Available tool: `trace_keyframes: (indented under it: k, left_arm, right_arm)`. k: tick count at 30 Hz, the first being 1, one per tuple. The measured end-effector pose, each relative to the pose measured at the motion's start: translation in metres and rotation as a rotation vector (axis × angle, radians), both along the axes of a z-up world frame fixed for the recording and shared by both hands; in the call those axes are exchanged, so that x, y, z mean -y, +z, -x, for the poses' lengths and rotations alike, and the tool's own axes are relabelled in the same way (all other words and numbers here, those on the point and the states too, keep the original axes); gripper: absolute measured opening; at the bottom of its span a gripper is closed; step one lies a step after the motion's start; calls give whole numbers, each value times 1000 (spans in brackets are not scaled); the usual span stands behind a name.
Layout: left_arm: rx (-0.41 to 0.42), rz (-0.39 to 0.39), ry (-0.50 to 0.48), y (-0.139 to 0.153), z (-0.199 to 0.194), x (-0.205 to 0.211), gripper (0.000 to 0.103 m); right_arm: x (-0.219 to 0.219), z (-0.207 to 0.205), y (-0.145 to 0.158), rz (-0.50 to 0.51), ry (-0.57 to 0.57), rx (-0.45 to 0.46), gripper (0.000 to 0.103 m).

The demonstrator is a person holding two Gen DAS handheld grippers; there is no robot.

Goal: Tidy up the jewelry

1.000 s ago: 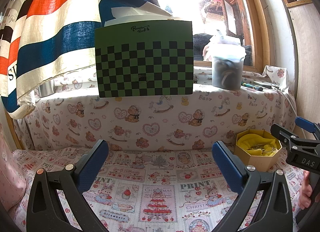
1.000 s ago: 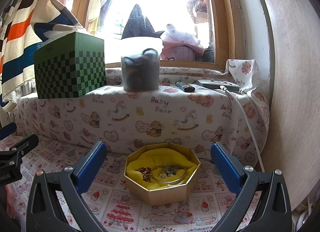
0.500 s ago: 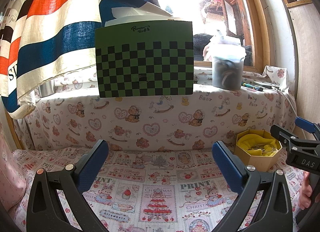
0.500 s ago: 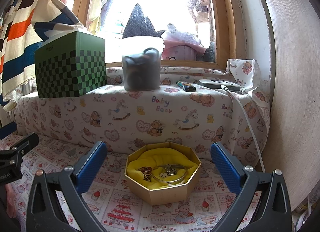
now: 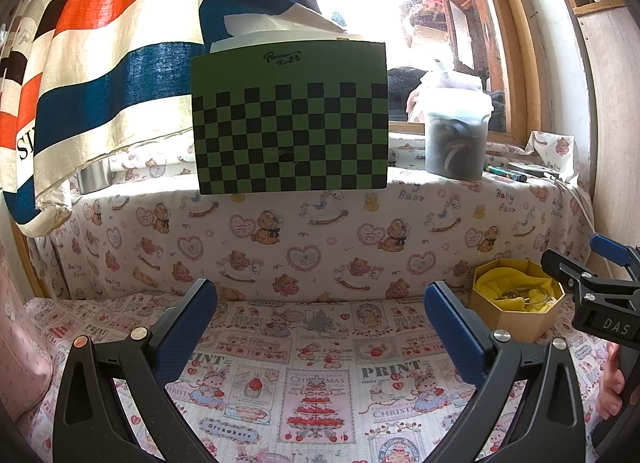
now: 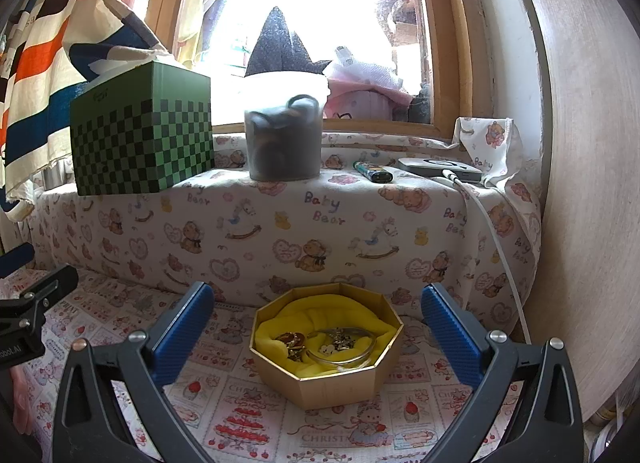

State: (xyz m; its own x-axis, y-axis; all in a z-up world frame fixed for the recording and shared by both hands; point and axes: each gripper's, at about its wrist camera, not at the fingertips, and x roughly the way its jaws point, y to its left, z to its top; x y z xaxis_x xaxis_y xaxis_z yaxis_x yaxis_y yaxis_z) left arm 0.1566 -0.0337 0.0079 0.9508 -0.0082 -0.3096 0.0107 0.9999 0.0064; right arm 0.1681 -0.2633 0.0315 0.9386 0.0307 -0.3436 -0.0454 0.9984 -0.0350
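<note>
A gold octagonal box (image 6: 332, 379) lined with yellow cloth sits on the patterned bedsheet, straight ahead of my right gripper (image 6: 318, 333), which is open and empty. Inside lie a thin bangle (image 6: 348, 351) and small gold jewelry pieces (image 6: 294, 343). In the left wrist view the same box (image 5: 516, 311) is at the right, beyond my open, empty left gripper (image 5: 320, 323). The right gripper's black body (image 5: 592, 295) shows at that view's right edge, with part of a hand below it.
A cloth-covered ledge (image 6: 280, 215) runs behind the box. On it stand a green checkered box (image 5: 290, 119), a grey plastic tub (image 6: 284, 143), a lighter (image 6: 374, 173) and a charger with a white cable (image 6: 440, 169). A striped curtain (image 5: 100, 63) hangs left; a wooden panel (image 6: 592, 183) rises right.
</note>
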Motion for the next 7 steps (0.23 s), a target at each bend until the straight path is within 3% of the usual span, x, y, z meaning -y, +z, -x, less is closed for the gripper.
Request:
trace_keyframes:
  k: [7]
  left_arm:
    - [-1,-2,4,0,0,0,103]
  right_arm:
    - [0,0,0,1,2,-3,103]
